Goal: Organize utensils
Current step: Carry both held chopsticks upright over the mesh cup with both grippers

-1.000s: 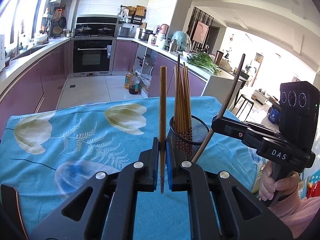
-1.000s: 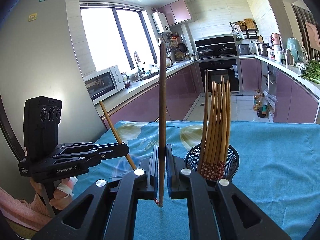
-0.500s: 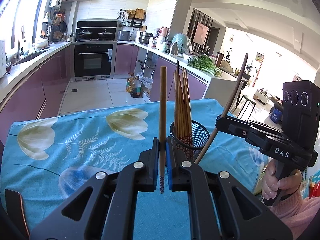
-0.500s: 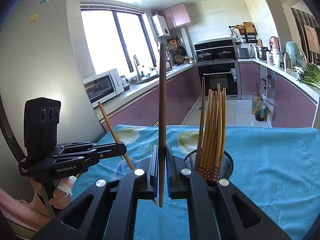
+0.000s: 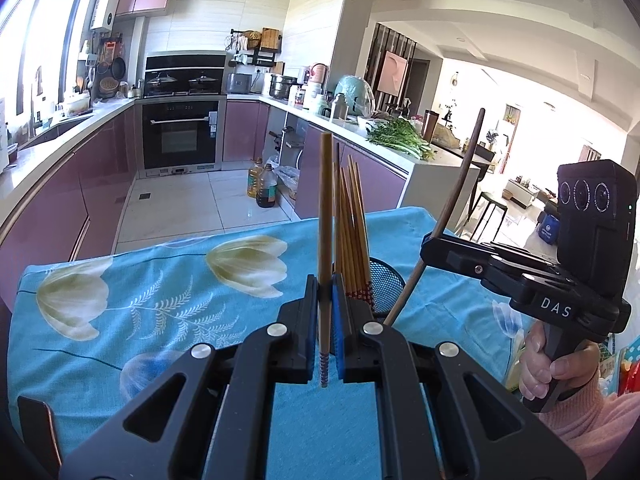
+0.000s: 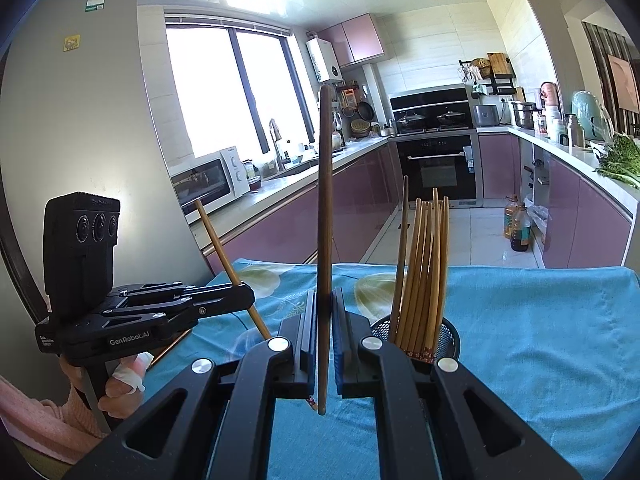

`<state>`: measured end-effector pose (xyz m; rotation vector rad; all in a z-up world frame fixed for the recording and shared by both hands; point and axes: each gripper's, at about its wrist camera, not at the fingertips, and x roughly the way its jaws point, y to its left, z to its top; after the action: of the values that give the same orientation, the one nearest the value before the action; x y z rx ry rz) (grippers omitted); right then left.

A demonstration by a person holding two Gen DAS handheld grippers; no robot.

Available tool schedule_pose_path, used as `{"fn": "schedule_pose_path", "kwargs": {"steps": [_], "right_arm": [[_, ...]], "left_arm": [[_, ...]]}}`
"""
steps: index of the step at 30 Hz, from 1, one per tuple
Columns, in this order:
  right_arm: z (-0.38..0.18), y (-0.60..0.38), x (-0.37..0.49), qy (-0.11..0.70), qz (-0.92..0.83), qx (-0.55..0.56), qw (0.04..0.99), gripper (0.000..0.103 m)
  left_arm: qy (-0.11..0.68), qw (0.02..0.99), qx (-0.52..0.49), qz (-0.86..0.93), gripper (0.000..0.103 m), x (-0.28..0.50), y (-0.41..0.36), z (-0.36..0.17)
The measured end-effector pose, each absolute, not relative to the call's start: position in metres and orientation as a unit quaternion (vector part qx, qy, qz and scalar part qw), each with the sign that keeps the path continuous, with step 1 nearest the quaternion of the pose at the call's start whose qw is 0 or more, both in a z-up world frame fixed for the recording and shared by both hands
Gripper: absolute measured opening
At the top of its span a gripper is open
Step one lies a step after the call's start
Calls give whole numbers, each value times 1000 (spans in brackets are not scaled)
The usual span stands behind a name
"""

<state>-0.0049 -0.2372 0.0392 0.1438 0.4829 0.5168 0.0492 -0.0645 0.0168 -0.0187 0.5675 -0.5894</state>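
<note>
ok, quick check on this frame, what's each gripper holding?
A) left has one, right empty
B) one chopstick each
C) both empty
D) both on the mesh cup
B: the left gripper is shut on a light chopstick and the right gripper on a dark chopstick, both clear of the mesh cup that holds the rest.

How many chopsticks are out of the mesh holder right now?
2. A light chopstick is clamped upright in the left claw; a dark chopstick in the right claw. The rest stand in the mesh holder; more could lie unseen.
</note>
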Motion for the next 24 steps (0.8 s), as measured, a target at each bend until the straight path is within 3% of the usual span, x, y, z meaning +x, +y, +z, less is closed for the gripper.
{"fn": "schedule_pose_path", "kwargs": {"steps": [24], "right_arm": [[49,-236,-4,218,251,65,941,6]], "left_arm": [[255,921,2,-294,8,51,-77,34]]}}
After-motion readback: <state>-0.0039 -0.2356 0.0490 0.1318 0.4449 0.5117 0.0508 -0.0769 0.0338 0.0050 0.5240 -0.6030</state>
